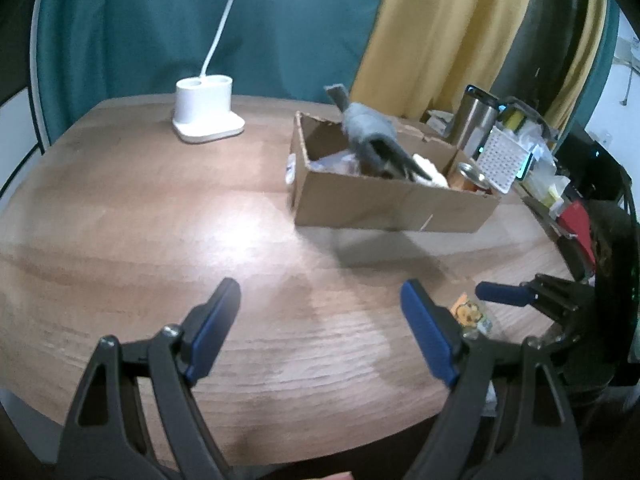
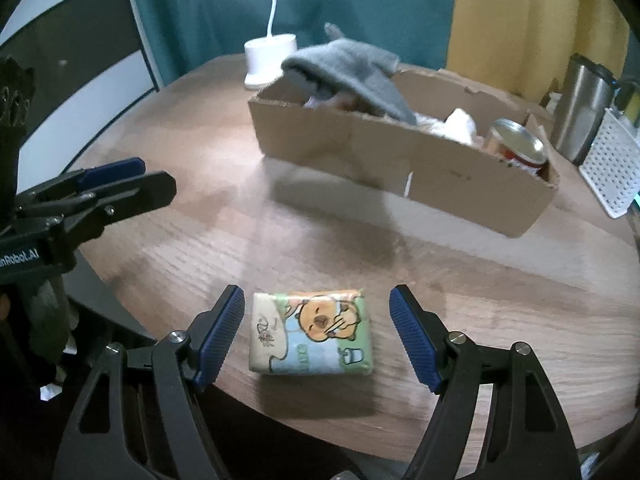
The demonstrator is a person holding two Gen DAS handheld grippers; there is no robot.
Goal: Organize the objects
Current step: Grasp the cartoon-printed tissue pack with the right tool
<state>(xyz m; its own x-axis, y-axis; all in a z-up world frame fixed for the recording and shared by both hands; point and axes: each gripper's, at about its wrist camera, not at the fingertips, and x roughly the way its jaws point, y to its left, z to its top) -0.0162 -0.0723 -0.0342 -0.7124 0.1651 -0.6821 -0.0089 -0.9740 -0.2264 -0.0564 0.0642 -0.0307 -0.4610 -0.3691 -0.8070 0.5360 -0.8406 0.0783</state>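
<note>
A tissue pack [image 2: 312, 332] with a cartoon bear lies on the round wooden table [image 2: 500, 300] near its front edge. My right gripper [image 2: 318, 312] is open, its blue pads on either side of the pack, not touching it. My left gripper [image 1: 320, 300] is open and empty above bare table; it also shows at the left of the right wrist view [image 2: 120, 180]. A cardboard box [image 1: 384, 200] [image 2: 400, 160] stands further back and holds a grey glove [image 1: 368, 128] [image 2: 348, 72], a can [image 2: 520, 148] and white items. The pack shows small in the left wrist view [image 1: 470, 314].
A white lamp base [image 1: 206, 108] with its stem stands at the back left. A steel tumbler [image 2: 584, 108], a white perforated basket [image 2: 612, 168] and clutter sit at the right. Teal and yellow curtains hang behind. The table edge runs close under both grippers.
</note>
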